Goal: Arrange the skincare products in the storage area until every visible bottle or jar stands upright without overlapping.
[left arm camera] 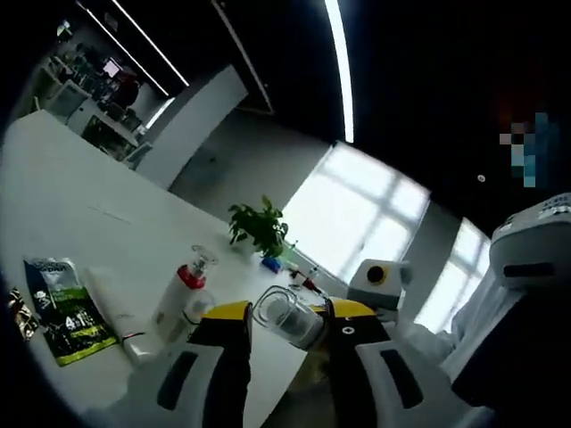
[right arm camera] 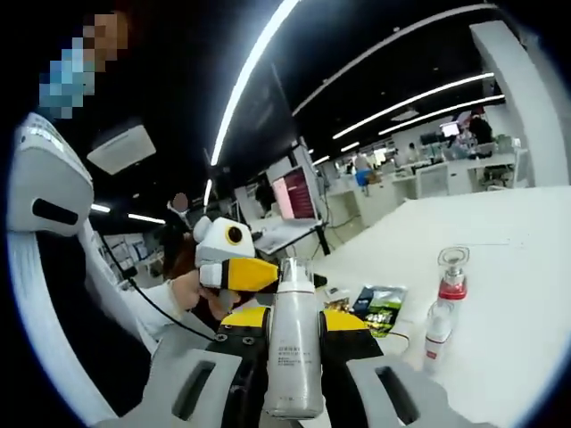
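A small clear jar (left arm camera: 287, 318) sits tilted between the yellow-tipped jaws of my left gripper (left arm camera: 285, 312), which is shut on it above the white table (left arm camera: 71, 196). A tall white spray bottle (right arm camera: 294, 352) is held by my right gripper (right arm camera: 294, 316), shut on it. Upright on the table stands a clear bottle with a red collar (left arm camera: 183, 299) (right arm camera: 443, 316). A white tube (left arm camera: 107, 305) lies flat beside it. The right gripper (left arm camera: 379, 278) comes into the left gripper view from the right, and the left gripper (right arm camera: 234, 267) appears in the right gripper view.
A green sachet (left arm camera: 67, 308) (right arm camera: 382, 308) lies near the table's edge, with a small box (right arm camera: 337, 292) close by. A potted plant (left arm camera: 260, 227) stands farther back. A person in white (left arm camera: 500, 312) is close on the right. Office desks fill the background.
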Motion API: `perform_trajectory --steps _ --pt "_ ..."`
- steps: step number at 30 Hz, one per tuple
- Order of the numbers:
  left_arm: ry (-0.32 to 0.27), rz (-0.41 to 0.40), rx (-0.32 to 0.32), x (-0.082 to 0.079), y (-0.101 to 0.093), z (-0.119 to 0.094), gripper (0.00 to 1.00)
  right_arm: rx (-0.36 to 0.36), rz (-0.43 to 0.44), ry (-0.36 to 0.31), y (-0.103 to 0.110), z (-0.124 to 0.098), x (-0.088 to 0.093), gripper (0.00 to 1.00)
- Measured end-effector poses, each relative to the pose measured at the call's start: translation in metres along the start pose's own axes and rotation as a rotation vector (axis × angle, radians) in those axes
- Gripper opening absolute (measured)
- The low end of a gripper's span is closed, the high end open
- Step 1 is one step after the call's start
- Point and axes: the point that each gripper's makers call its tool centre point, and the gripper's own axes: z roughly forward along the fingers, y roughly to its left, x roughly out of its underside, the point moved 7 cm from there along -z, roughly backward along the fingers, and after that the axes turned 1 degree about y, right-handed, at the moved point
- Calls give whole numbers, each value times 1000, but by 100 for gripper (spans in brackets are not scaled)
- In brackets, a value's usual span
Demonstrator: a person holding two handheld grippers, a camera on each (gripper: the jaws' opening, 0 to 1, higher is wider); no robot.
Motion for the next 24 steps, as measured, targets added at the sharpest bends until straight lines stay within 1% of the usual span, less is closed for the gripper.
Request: perform_trajectory --steps 2,4,5,7,8,9,10,12,14,15,16,17,18,19,20,21,22,24 --pt "-6 -10 7 0 0 1 24 -5 5 -7 0 0 0 12" --pt "0 -11 10 1 1 3 24 -19 41 -21 -1 1 0 12" --pt "-6 -19 13 0 1 3 23 -20 59 -22 -2 1 1 12" --pt "0 -21 18 -1 2 5 22 -27 64 -11 -4 3 4 12" --pt "33 -24 20 0 3 6 22 -25 58 6 -5 4 6 13" --pt "52 -33 17 0 5 7 22 -21 39 34 -6 5 10 13" --pt "80 -27 7 1 8 9 21 -17 35 40 -7 5 11 13" --pt "98 5 -5 1 10 11 21 1 28 61 -11 7 14 13" --pt "112 16 -10 1 11 14 21 13 5 80 -14 8 16 13" --pt "120 39 -28 2 13 17 21 37 -29 95 -17 8 17 13" --pt "127 46 -34 3 13 19 21 48 -51 115 -20 8 18 13" --pt "146 80 -43 5 15 21 21 59 -77 145 -23 9 20 13" --pt "159 103 -47 6 15 22 21 72 -104 161 -26 9 21 13" --pt "178 124 -56 8 17 23 21 90 -147 189 -30 10 24 13" --pt "206 146 -74 10 19 25 21 97 -158 206 -32 10 26 14" --pt "220 157 -76 12 19 27 21 100 -178 229 -35 11 29 14" --pt "240 185 -85 14 20 29 21 104 -185 233 -36 11 30 14" --pt "255 206 -92 16 22 31 21 116 -200 243 -40 14 34 14"
